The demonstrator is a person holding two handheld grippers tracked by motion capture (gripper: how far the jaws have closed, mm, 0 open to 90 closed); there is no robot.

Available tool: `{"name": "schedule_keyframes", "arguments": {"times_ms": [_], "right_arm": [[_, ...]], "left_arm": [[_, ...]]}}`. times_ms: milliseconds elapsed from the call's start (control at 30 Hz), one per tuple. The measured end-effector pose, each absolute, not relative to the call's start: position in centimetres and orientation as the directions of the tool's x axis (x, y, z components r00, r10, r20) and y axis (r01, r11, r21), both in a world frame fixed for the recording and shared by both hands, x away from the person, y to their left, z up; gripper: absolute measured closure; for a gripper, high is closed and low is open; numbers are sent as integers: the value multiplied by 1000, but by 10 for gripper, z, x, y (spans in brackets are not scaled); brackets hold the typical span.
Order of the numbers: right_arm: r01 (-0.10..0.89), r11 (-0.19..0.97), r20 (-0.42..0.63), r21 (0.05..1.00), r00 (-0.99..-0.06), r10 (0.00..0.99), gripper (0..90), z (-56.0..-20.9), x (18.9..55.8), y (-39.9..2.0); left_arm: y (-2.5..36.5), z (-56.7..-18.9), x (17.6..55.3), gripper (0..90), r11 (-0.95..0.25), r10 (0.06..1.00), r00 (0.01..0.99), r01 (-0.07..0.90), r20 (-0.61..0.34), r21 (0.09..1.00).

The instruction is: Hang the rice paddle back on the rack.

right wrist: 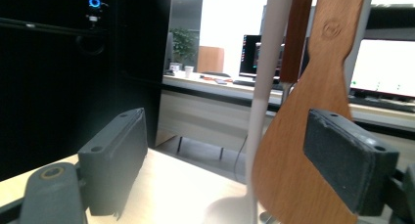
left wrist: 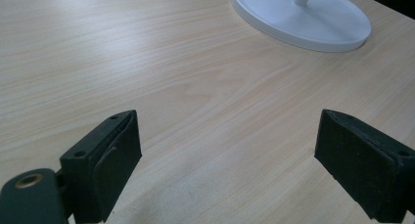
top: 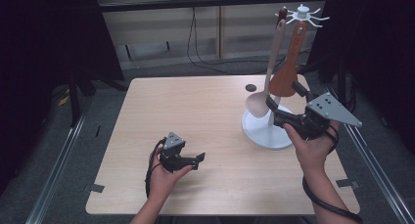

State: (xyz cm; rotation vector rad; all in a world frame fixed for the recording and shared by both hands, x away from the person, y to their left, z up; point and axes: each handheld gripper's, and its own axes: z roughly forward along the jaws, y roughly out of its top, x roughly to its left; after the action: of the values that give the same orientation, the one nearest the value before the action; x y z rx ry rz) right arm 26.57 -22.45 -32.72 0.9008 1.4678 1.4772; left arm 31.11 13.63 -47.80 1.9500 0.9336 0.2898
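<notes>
Two utensils hang from the white rack (top: 304,12) at the table's far right: a brown wooden spatula (top: 286,72) and a pale spoon (top: 266,77). The spatula has a narrow handle that widens into a flat, rounded blade, smooth and reddish-brown, hanging blade down just above the rack's round white base (top: 259,131). The spoon hangs just beside it, bowl down. The right gripper (top: 286,98) has its jaws wide, with the blade's lower part between them; whether a pad touches the wood is hard to tell. The left gripper (top: 198,159) rests low over the table (top: 195,106), well apart from the rack, jaws wide with nothing between them.
</notes>
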Motion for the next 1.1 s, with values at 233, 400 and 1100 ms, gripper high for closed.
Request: {"name": "schedule_keyframes", "arguments": {"times_ms": [233, 400, 1100], "right_arm": [[-58, 59, -78, 997, -412, 908, 160, -343, 261, -225], [-43, 61, -74, 997, -424, 903, 155, -350, 261, -224], [10, 95, -77, 995, -511, 856, 155, -378, 260, -212]], "left_arm": [[136, -478, 311, 98, -294, 710, 687, 491, -157, 820], [136, -478, 311, 98, -290, 711, 685, 493, -160, 820], [134, -479, 311, 97, -293, 709, 687, 493, -161, 819]]}}
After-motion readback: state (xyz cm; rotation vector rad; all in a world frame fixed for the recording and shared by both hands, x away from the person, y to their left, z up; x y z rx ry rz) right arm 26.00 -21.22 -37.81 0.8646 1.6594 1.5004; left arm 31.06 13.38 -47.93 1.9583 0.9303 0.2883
